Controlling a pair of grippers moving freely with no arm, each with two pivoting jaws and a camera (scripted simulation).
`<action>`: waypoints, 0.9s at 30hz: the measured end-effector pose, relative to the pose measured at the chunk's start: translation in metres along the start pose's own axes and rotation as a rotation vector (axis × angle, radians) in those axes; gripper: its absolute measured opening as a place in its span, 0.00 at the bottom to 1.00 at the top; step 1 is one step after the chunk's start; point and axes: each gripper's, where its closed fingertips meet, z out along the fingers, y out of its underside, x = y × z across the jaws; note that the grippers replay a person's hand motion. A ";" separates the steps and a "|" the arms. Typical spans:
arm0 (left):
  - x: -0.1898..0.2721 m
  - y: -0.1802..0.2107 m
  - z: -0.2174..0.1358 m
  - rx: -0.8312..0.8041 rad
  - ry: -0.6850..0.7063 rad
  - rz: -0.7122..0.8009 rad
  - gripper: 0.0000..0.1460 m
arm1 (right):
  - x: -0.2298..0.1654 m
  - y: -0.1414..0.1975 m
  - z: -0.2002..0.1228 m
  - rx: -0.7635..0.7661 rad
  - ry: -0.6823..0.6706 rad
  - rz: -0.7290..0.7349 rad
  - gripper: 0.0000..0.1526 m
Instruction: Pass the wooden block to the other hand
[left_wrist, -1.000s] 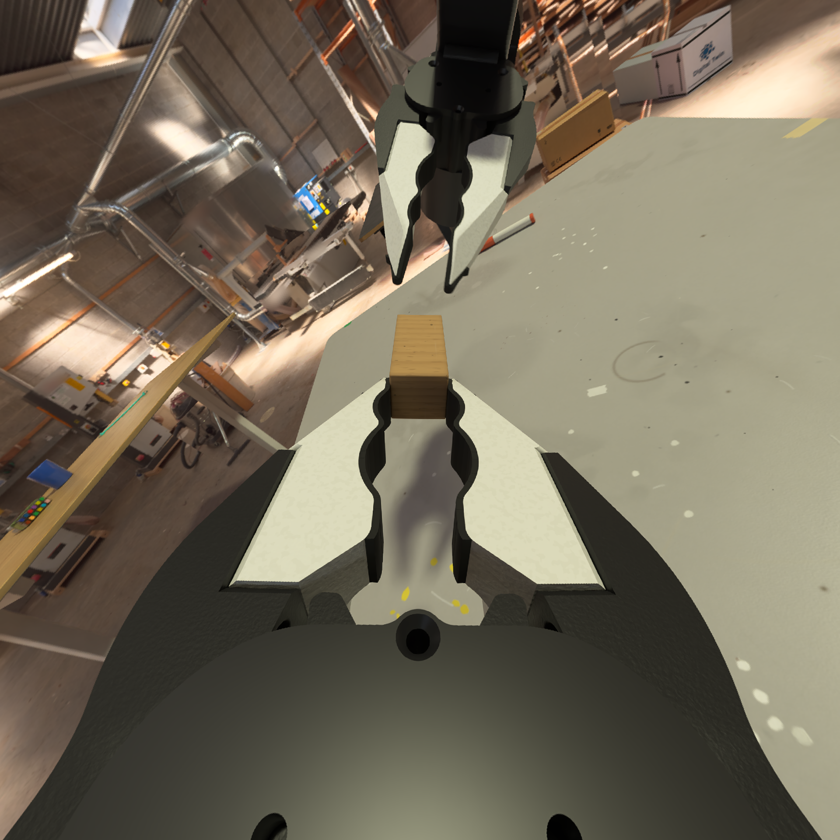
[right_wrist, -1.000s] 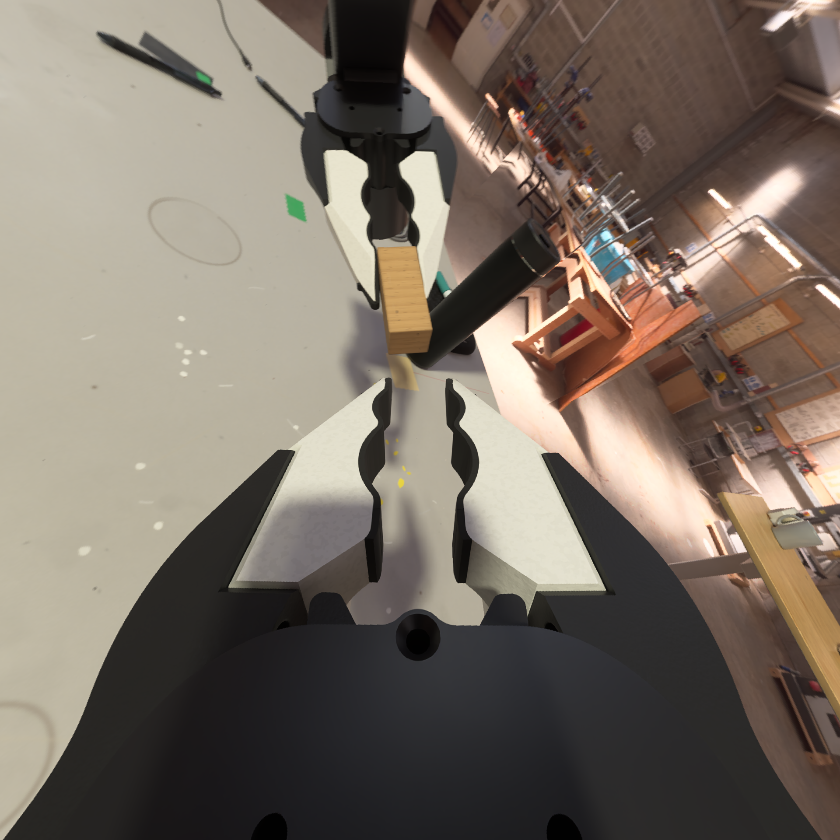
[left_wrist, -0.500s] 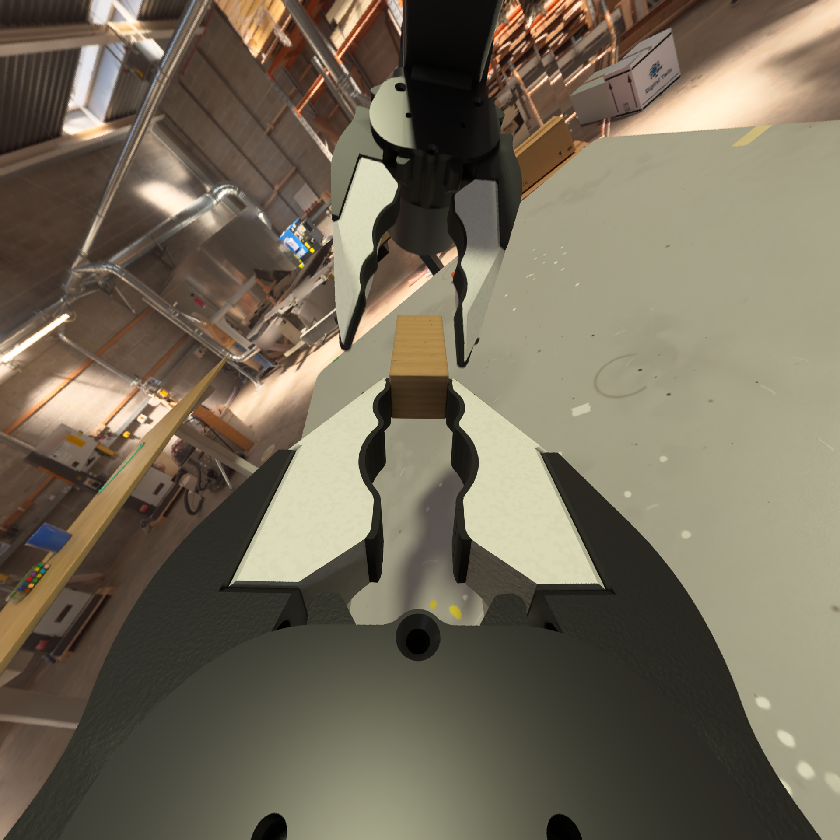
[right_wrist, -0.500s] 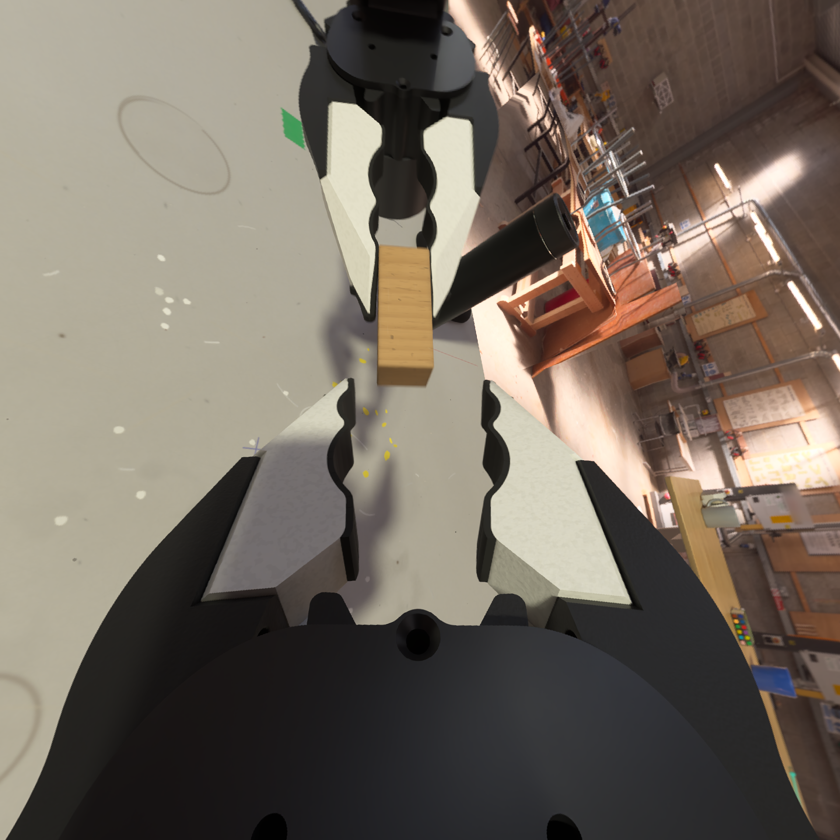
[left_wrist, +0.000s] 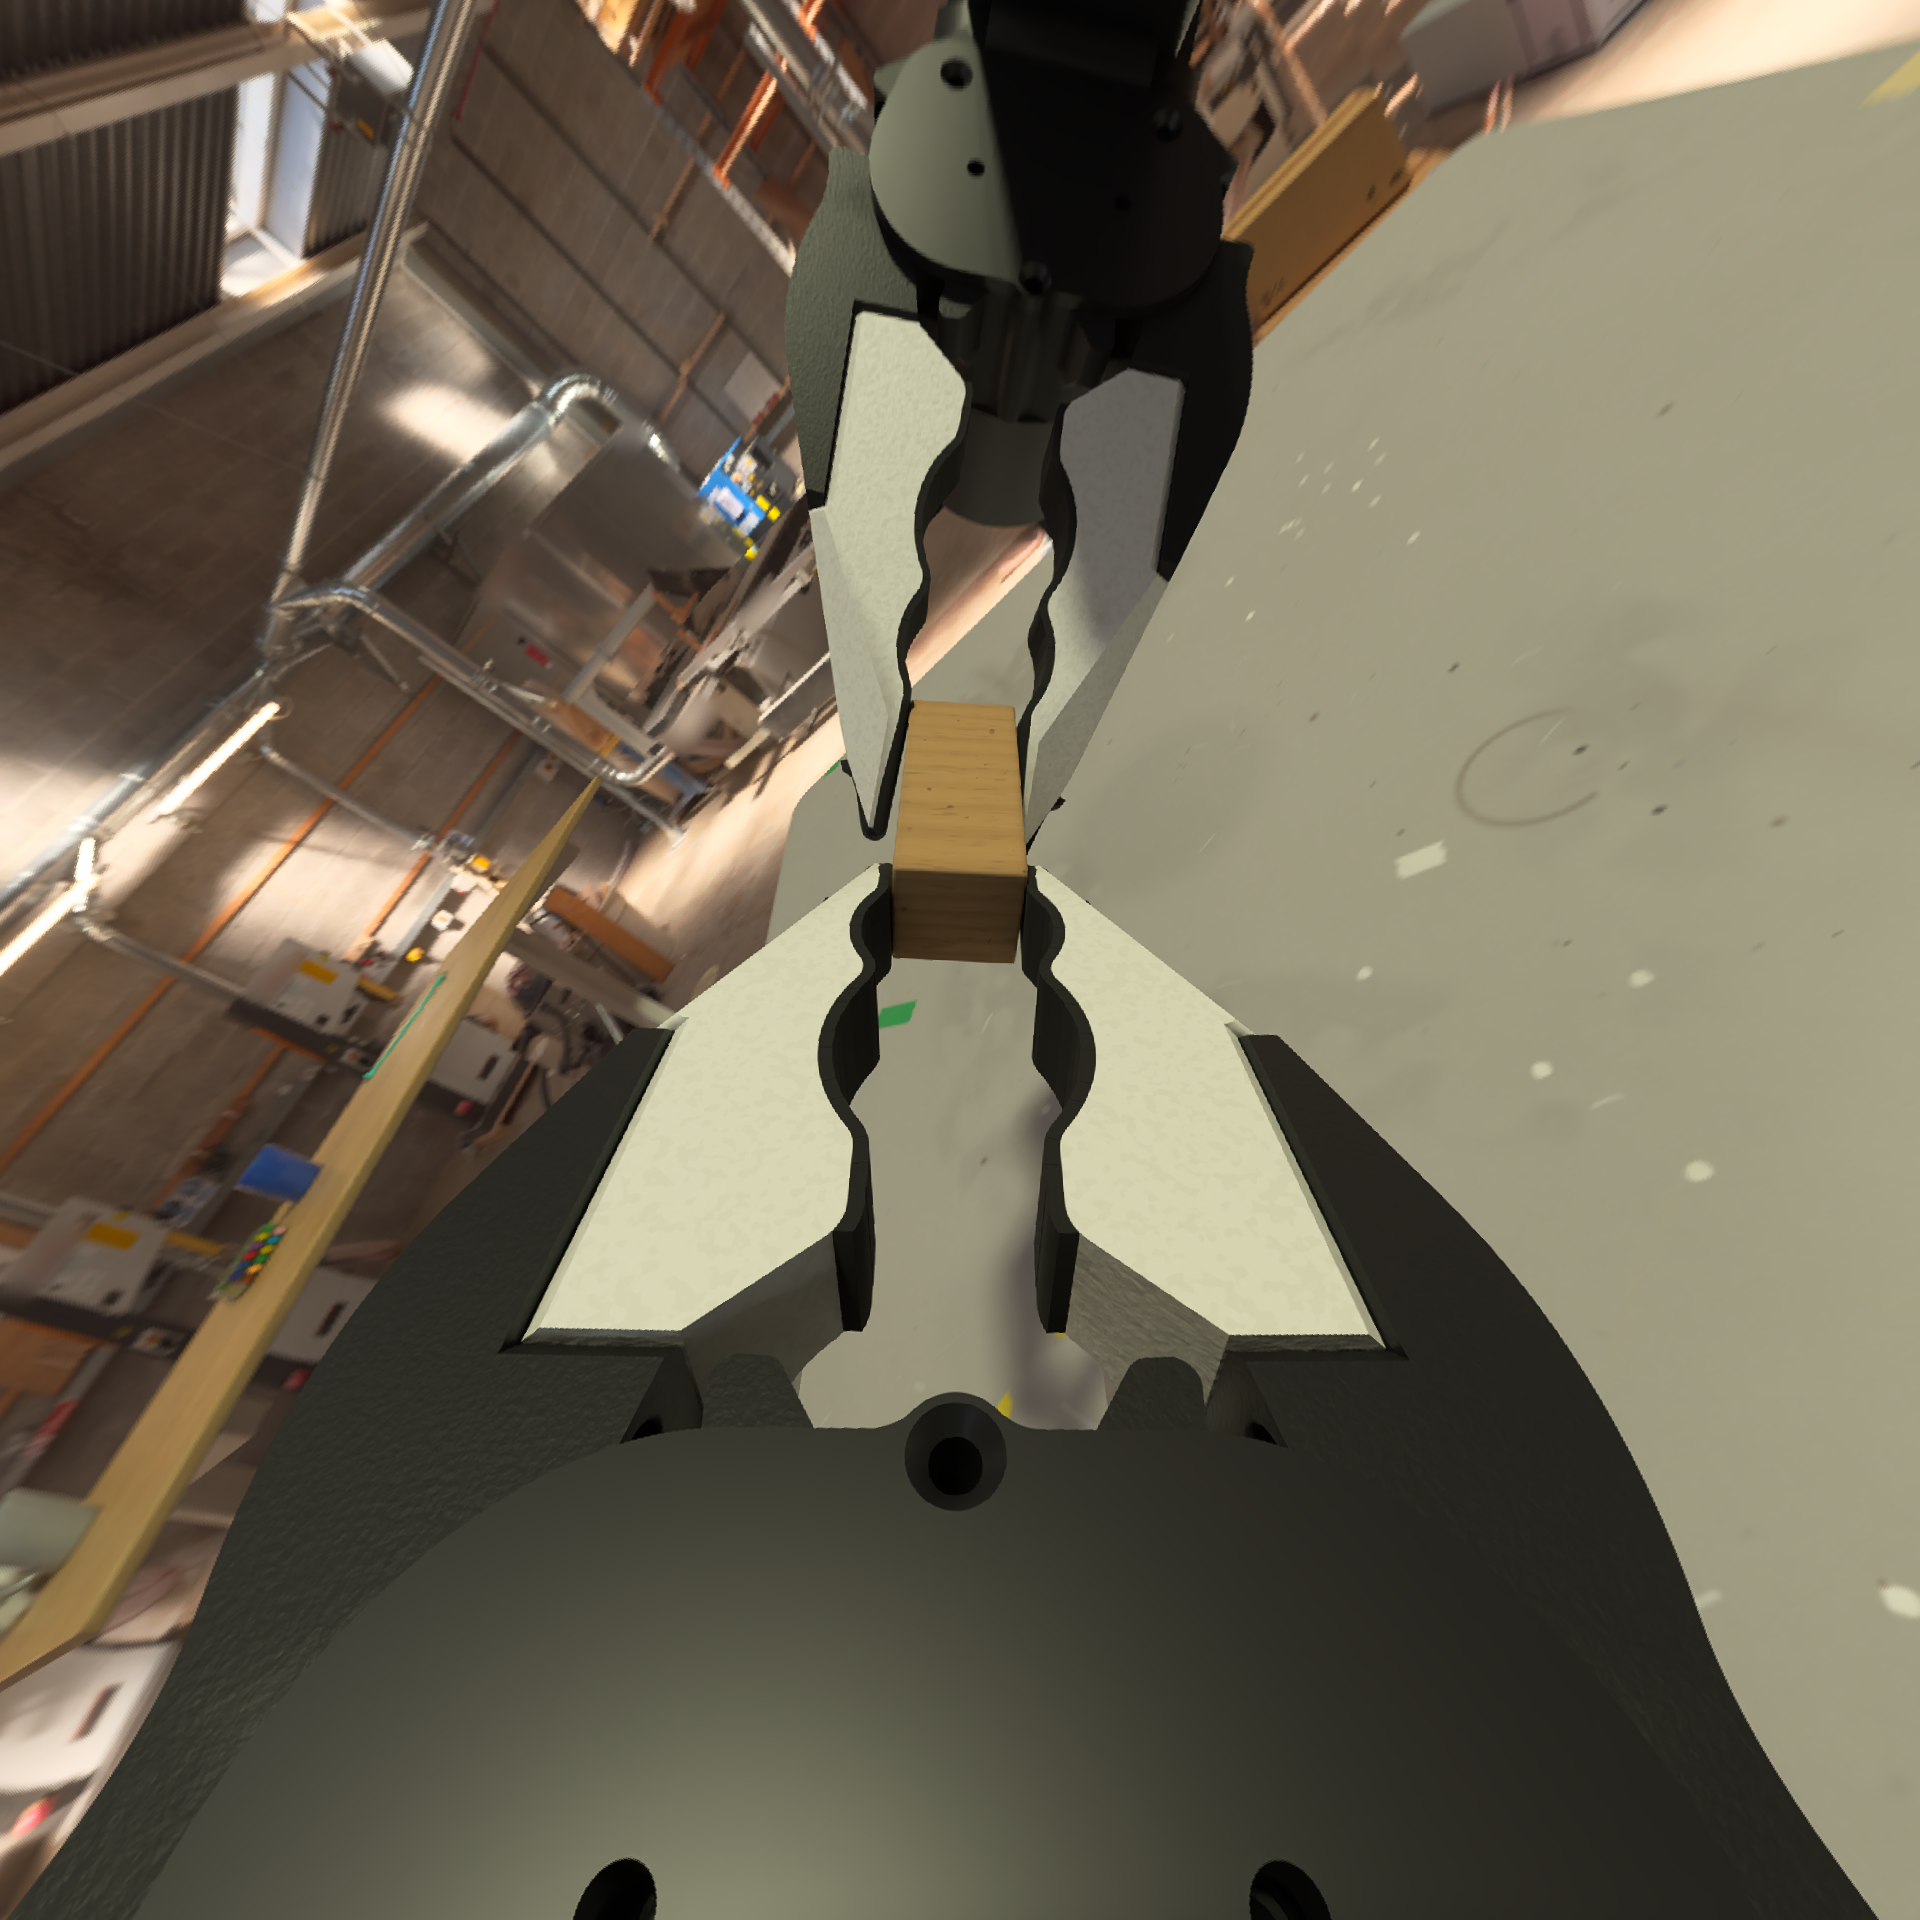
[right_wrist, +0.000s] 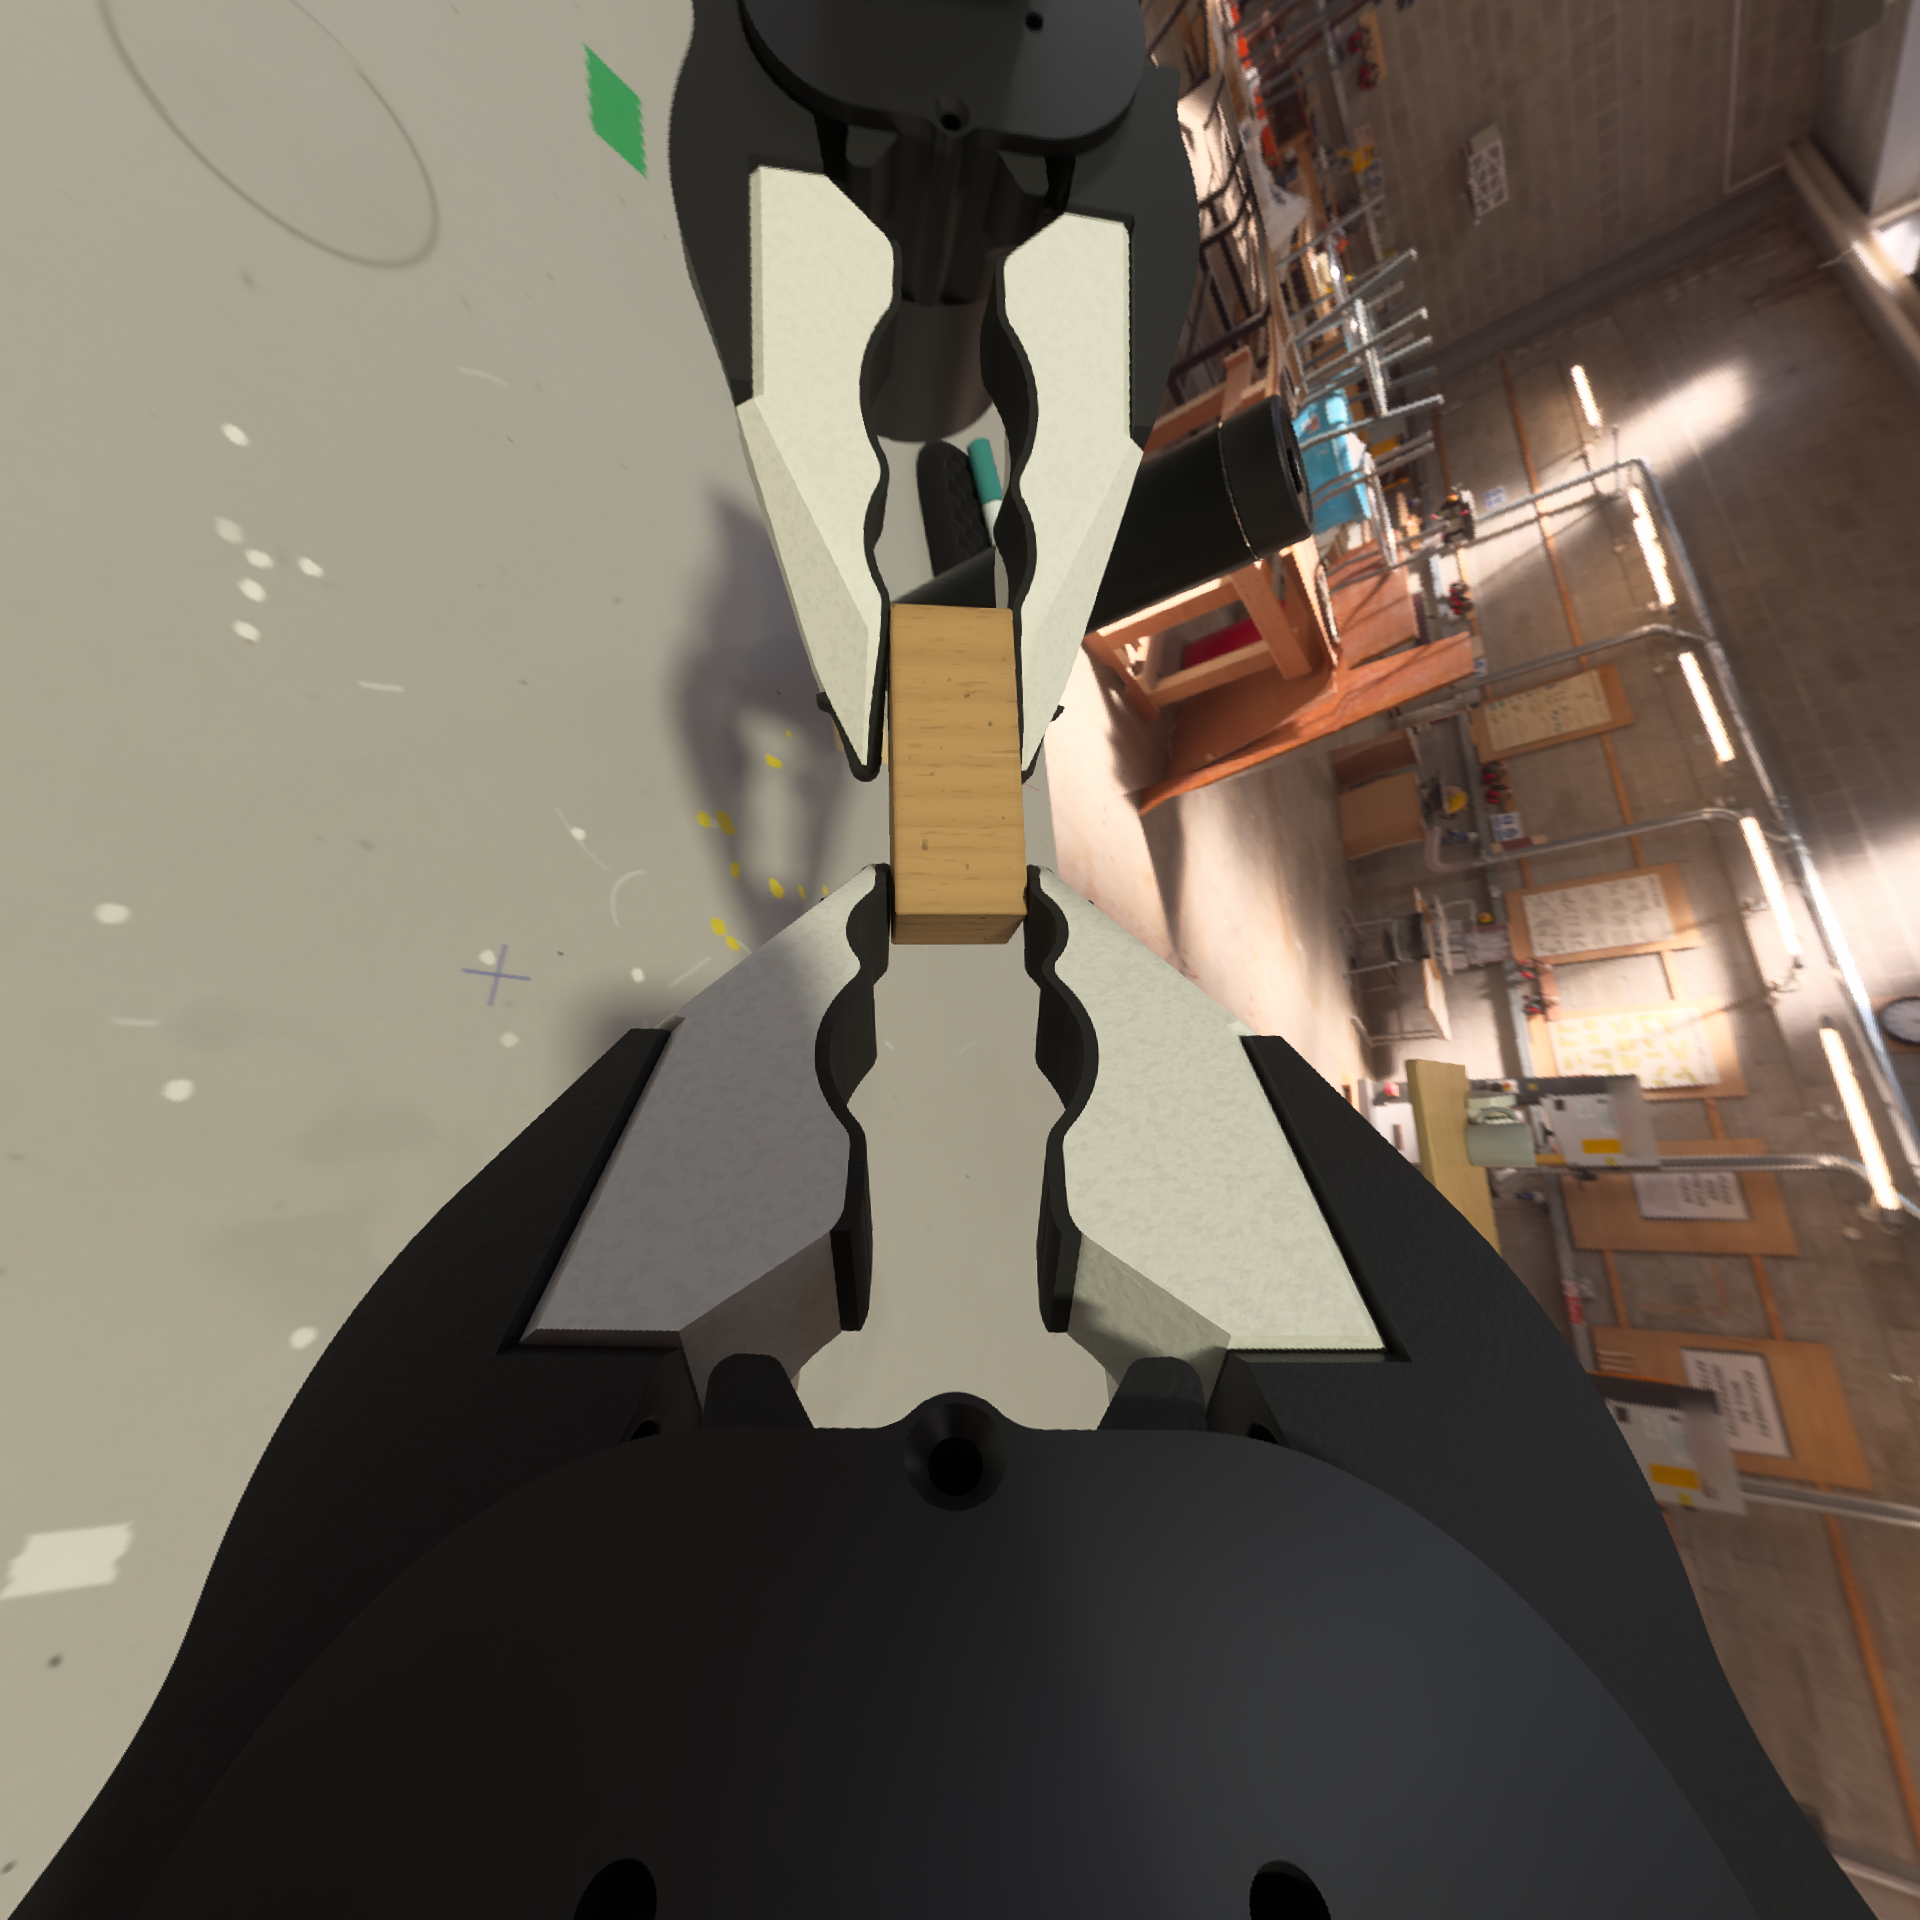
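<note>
In the left wrist view the left tool (left_wrist: 956, 914) fills the lower half of the frame, its two white-faced fingers closed on the near end of the wooden block (left_wrist: 956, 831), which sits at the frame's centre, raised above the pale worktop (left_wrist: 1558, 623). The right tool (left_wrist: 956, 800) comes down from the top centre of that frame, and its fingertips press against both sides of the block's far end, so it grips the block too.

The right wrist view shows the same meeting from the other side: the right tool (right_wrist: 956, 904) rises from the bottom of the frame, clamped on the near end of the block (right_wrist: 954, 769), while the left tool (right_wrist: 951, 727) reaches in from the top centre, holding the far end. A black cylinder (right_wrist: 1216, 509) lies just right of the left tool's fingers. A small green patch (right_wrist: 615, 109) marks the worktop (right_wrist: 312, 727) in the upper left.
</note>
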 end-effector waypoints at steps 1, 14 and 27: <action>-0.001 0.003 0.000 -0.022 -0.012 0.019 0.16 | 0.001 0.002 0.002 -0.009 0.014 -0.010 0.16; -0.034 0.002 -0.029 0.035 -0.073 -0.219 0.33 | 0.021 0.030 0.010 -0.115 0.112 0.046 0.16; -0.112 0.128 -0.258 -0.680 -0.734 -0.534 0.34 | 0.052 0.058 -0.005 -0.078 0.219 0.217 0.16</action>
